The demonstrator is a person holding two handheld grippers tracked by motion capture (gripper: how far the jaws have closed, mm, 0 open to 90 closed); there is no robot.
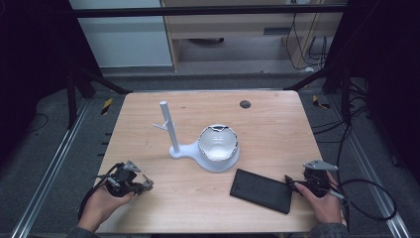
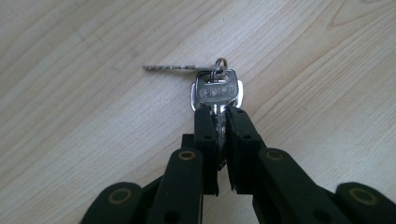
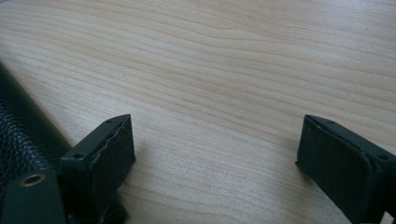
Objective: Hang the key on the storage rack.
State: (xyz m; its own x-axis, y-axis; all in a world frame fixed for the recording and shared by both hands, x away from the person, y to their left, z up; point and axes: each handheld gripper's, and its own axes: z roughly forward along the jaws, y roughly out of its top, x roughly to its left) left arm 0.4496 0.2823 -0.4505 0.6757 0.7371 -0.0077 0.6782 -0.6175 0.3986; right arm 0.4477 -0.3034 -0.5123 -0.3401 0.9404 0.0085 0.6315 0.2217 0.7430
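A small bunch of silver keys [image 2: 215,91] on a ring is pinched between the jaws of my left gripper [image 2: 220,116], which is shut on the flat head of one key. A second key [image 2: 177,68] sticks out sideways from the ring, just above the wooden table [image 2: 84,116]. From above, the left gripper [image 1: 144,186] sits near the table's front left corner with the keys [image 1: 147,184] at its tip. My right gripper [image 1: 289,182] rests at the front right, open, with bare wood between its fingers [image 3: 112,144].
A black leather case [image 1: 261,190] lies flat just left of the right gripper, and its edge [image 3: 18,130] shows in the right gripper view. A white stand [image 1: 168,128] with a post and a bowl [image 1: 218,142] on its base occupies the table's middle. A dark round spot [image 1: 244,104] marks the far side.
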